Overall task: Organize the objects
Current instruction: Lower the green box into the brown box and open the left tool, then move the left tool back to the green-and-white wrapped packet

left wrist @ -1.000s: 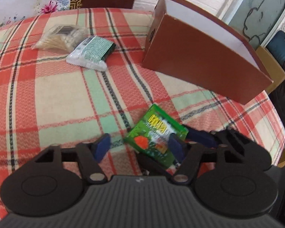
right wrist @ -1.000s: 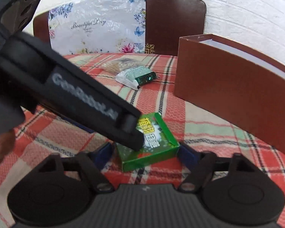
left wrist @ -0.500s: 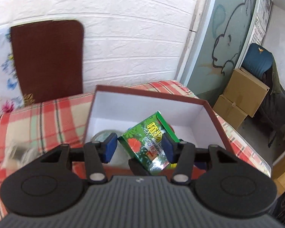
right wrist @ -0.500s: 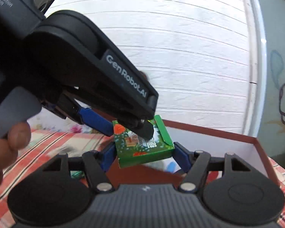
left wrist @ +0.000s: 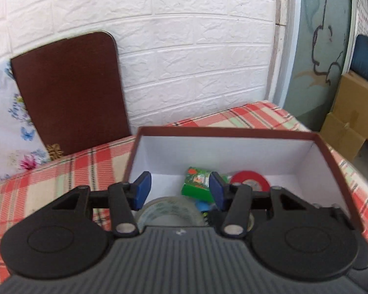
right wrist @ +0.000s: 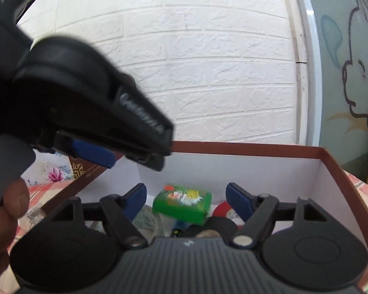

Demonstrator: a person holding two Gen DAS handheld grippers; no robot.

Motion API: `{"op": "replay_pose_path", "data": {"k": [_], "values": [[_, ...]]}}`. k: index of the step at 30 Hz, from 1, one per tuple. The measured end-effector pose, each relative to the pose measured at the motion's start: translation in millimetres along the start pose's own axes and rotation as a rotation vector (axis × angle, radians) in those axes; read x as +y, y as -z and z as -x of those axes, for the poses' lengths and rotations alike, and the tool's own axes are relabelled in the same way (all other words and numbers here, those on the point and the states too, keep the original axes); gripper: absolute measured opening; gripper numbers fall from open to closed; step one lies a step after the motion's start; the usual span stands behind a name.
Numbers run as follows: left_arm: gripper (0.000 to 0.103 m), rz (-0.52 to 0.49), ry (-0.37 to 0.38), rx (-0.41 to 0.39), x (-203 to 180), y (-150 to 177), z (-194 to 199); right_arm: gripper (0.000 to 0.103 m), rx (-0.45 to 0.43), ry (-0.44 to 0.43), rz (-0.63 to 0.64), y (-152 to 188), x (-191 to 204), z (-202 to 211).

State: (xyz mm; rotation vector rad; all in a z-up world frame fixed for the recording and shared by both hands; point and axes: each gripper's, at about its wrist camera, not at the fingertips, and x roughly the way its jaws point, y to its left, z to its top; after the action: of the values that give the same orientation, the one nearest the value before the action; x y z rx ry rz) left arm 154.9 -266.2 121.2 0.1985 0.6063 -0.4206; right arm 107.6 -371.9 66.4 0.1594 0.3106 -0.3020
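A green printed box (left wrist: 195, 186) lies inside the open brown box (left wrist: 223, 131) with white walls, on other items; it also shows in the right wrist view (right wrist: 182, 202). My left gripper (left wrist: 179, 189) is open and empty above the brown box's near side. My right gripper (right wrist: 185, 199) is open and empty, just above the green box inside the brown box (right wrist: 257, 147). The left gripper's body (right wrist: 85, 112) crosses the upper left of the right wrist view.
A clear tape roll (left wrist: 170, 210), a red tape roll (left wrist: 250, 182) and small items lie in the brown box. The box stands on a plaid tablecloth (left wrist: 61, 171). A brown chair back (left wrist: 68, 90) and cardboard boxes (left wrist: 350, 120) stand behind.
Both grippers held the green box over the brown box half a second ago. Both have opened, and the green box now lies inside the brown box.
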Motion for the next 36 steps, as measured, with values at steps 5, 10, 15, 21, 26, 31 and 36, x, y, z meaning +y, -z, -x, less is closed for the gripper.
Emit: {"op": "replay_pose_path", "data": {"k": [5,10,15,21,26,31,36], "values": [[0.054,-0.016,-0.031,0.019,3,16,19,0.074,-0.020,0.027,-0.040,14,-2,37],[0.054,-0.008,-0.048,0.020,16,35,44,0.075,-0.035,0.045,-0.031,10,3,63],[0.055,-0.008,-0.068,0.007,33,51,67,0.075,-0.029,0.027,-0.031,7,8,91],[0.059,-0.001,-0.103,0.001,56,74,85,0.075,-0.013,-0.010,-0.112,2,13,113],[0.060,0.019,-0.124,0.018,77,88,89,0.075,0.011,-0.041,-0.157,-3,22,119],[0.064,0.048,-0.142,0.035,98,101,89,0.075,0.031,-0.070,-0.112,-3,41,122],[0.074,0.092,-0.155,0.056,121,114,87,0.075,0.053,-0.094,-0.059,0,64,121]]}}
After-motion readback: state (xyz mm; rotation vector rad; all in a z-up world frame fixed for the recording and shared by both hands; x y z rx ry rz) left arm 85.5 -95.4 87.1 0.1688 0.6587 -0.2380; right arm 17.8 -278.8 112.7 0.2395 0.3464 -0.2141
